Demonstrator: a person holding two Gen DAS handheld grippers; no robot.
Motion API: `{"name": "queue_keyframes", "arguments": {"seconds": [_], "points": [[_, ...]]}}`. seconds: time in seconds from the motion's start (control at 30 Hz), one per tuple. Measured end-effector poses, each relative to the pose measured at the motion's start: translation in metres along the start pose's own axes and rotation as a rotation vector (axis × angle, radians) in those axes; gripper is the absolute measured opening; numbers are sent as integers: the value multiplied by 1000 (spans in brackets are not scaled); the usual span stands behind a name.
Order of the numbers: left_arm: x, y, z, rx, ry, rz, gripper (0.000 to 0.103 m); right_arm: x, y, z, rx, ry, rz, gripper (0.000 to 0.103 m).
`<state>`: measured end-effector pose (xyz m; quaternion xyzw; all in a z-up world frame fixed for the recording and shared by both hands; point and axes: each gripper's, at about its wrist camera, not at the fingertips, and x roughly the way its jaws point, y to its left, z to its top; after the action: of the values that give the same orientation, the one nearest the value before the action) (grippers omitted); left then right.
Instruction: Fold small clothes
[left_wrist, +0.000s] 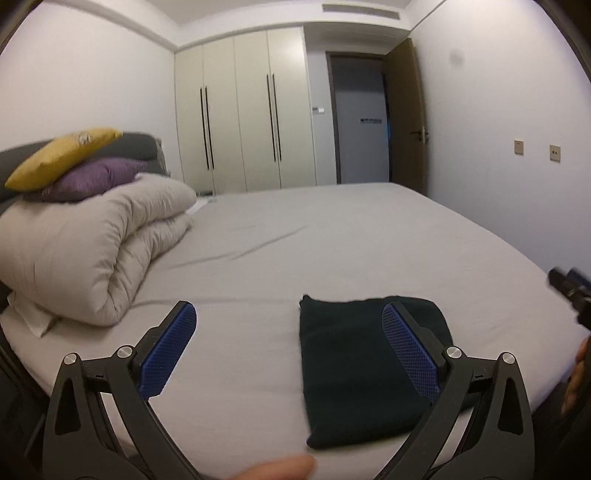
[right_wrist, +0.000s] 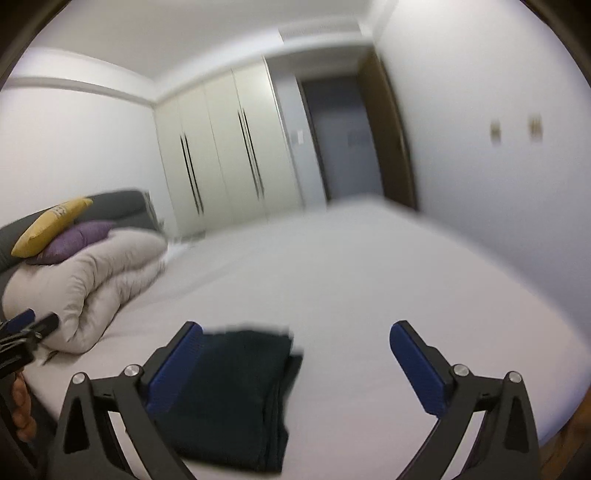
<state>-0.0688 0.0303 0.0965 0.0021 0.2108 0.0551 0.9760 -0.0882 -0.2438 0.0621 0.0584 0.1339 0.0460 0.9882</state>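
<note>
Both pairs of jaws stand wide apart with nothing between them: my left gripper (left_wrist: 288, 343) hangs above the near part of the bed, and my right gripper (right_wrist: 295, 365) does the same a little further along, its view smeared by motion.

Just ahead lies the dark garment (left_wrist: 365, 369), already a tidy rectangle with stacked layers showing along one edge in the right wrist view (right_wrist: 240, 398). It rests flat on the grey bedsheet (left_wrist: 332, 236) near the front edge of the mattress, touching neither gripper as far as I can tell. I judge the folding of this piece to be done or nearly so.

By its look it is soft, light and limp, with no stiffness to hold its shape if I lift one corner. Should I move it or fold once more, I would pinch through all the layers at two corners of one short edge, one gripper each, so the stack does not slide open. The cloth seems matte, so my blue ribbed pads (left_wrist: 410, 354) ought to grip it well.

Further off, a rolled pale duvet (left_wrist: 92, 251) sits at the head end with a purple cushion (left_wrist: 92, 177) and a yellow cushion (left_wrist: 59, 155) piled on top; beyond stand the cream wardrobe (left_wrist: 240, 110) and an open door (left_wrist: 404, 114).
</note>
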Motion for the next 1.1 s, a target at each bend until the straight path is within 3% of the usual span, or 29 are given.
{"name": "queue_keyframes", "arguments": {"seconds": [0.1, 0.2, 0.33, 0.53, 0.77, 1.1], "points": [[2, -3, -2, -12, 80, 8, 103, -14, 18, 11, -69, -17, -36, 103], [10, -7, -11, -36, 167, -16, 103, -17, 29, 16, -63, 13, 4, 103], [22, -19, -27, -22, 246, -28, 103, -6, 45, 12, -85, 155, 45, 103], [43, -20, -47, -21, 336, -14, 103, 12, 56, -8, -70, 287, 0, 103], [64, -19, -67, -42, 388, -33, 103, 26, 65, -27, -56, 386, -40, 103], [69, -8, -69, -78, 393, -40, 103, 24, 71, -34, -75, 418, -50, 103]]}}
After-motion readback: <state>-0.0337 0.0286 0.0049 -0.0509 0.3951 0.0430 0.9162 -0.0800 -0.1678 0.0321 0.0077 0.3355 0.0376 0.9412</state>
